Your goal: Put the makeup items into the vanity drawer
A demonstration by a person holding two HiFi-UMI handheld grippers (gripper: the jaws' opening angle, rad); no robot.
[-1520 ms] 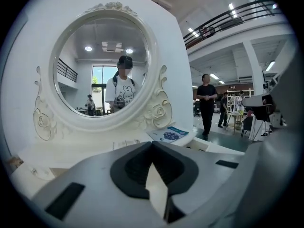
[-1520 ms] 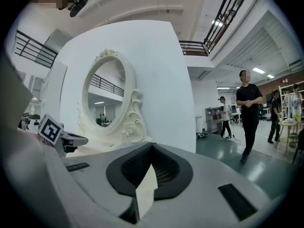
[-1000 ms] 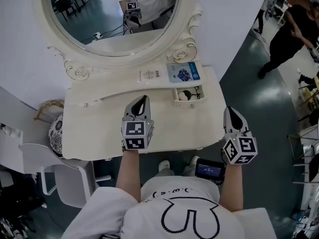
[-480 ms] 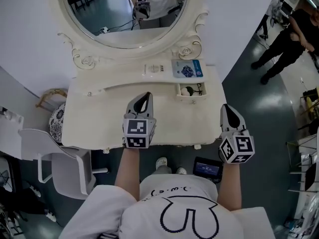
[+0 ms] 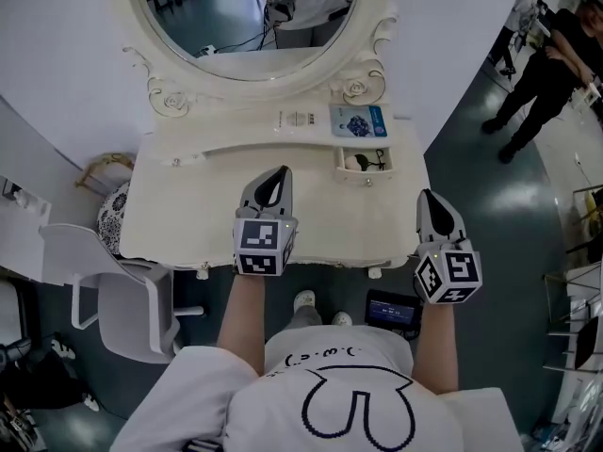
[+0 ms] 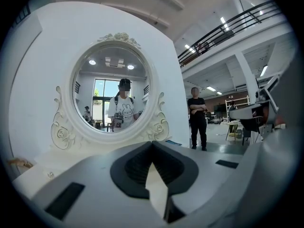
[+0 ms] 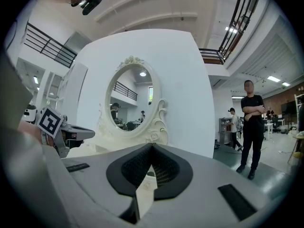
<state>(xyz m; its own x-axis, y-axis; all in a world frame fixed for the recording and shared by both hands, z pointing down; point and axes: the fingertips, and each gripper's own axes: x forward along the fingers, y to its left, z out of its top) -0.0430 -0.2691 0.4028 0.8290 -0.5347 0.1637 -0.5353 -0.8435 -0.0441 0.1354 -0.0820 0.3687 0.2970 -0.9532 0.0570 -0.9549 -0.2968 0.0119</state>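
Note:
The white vanity (image 5: 188, 224) has a small drawer (image 5: 366, 178) standing open at the right of its upper shelf, with a pale round item and a dark item inside. A blue packet (image 5: 358, 121) and a small white item (image 5: 300, 119) lie on the shelf under the oval mirror (image 5: 250, 17). My left gripper (image 5: 280, 173) hovers over the tabletop's front middle, shut and empty, and points at the mirror (image 6: 113, 89). My right gripper (image 5: 426, 197) is off the table's right front corner, also shut and empty (image 7: 152, 145). The left gripper (image 6: 152, 142) holds nothing.
A white chair (image 5: 113, 290) and a blue-patterned round object (image 5: 111, 229) stand left of the vanity. A dark device (image 5: 391, 311) lies on the floor under the table's front edge. A person in black (image 5: 546, 64) stands to the right, also seen in the gripper views (image 7: 251, 127).
The view has drawn back from the vanity, and both grippers now sit nearer its front edge than before. Both stay shut and empty.

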